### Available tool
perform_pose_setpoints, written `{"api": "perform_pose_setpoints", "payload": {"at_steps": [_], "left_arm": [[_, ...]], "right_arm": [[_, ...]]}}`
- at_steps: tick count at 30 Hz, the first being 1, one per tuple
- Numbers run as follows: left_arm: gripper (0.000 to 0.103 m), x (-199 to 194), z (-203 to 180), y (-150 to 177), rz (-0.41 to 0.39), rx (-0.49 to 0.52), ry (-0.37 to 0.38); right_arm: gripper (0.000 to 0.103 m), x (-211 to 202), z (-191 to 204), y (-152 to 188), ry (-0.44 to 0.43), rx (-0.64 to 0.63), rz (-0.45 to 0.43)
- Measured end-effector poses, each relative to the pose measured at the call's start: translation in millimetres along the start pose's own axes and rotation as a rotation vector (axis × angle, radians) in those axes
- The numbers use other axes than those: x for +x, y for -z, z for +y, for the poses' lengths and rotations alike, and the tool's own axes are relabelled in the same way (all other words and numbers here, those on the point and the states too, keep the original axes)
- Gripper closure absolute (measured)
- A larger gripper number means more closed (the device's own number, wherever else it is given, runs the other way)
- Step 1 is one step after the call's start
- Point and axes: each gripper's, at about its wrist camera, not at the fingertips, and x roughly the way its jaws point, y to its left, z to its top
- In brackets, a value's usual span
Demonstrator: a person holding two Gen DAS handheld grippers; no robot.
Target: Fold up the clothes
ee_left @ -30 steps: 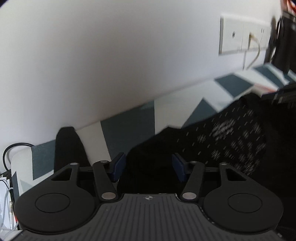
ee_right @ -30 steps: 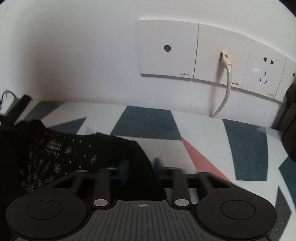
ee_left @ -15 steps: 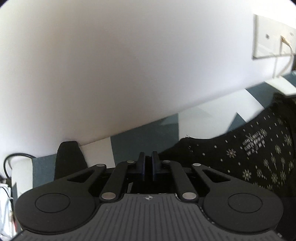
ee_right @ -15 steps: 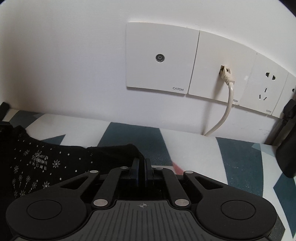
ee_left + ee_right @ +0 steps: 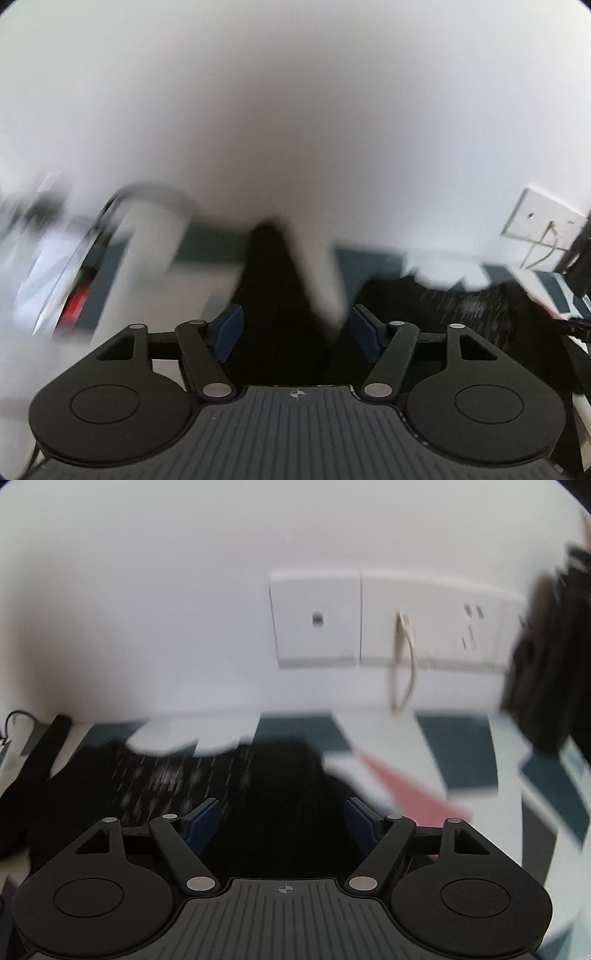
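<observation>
1. Lying on the patterned counter (image 5: pixel 458 753), the black garment (image 5: pixel 280 786) with white flecks spreads from the near centre toward the left in the right wrist view; in the left wrist view the same garment (image 5: pixel 461 314) sits right of centre.
2. A dark sleeve-like strip (image 5: pixel 269 280) runs away between the fingers of the left tool (image 5: pixel 295 332), whose jaws stand wide apart, gripping nothing.
3. The right tool (image 5: pixel 282 821) is spread wide too, with black cloth below the gap.
4. Around: white wall plates (image 5: pixel 317 620) with a plugged cable (image 5: pixel 404 657) on the far wall, a dark object (image 5: pixel 543 657) at far right, blurred clutter (image 5: pixel 74 280) at left.
5. Half a second ago both tools were pinched shut at the garment's far edge; now both have opened and pulled back.
6. Bare counter lies right of the garment; the wall closes the far side.
</observation>
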Motion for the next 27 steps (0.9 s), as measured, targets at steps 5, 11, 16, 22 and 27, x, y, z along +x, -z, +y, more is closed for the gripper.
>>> {"api": "perform_pose_setpoints", "payload": {"at_steps": [5, 11, 16, 22, 27], "left_arm": [[0.036, 1, 33, 39, 0.07, -0.128, -0.03], [0.036, 22, 34, 43, 0.045, -0.18, -0.042], [0.095, 16, 30, 38, 0.013, -0.193, -0.027], [0.095, -23, -9, 16, -0.123, -0.04, 0.009], [0.095, -23, -88, -3, -0.165, 0.155, 0.193]], "right_arm": [[0.032, -2, 7, 36, 0.013, 0.021, 0.094], [0.032, -10, 15, 43, 0.02, 0.028, 0.113], [0.031, -13, 11, 45, 0.026, 0.042, 0.113], [0.031, -18, -6, 51, 0.037, 0.095, 0.11], [0.031, -19, -17, 55, 0.042, 0.123, 0.102]]}}
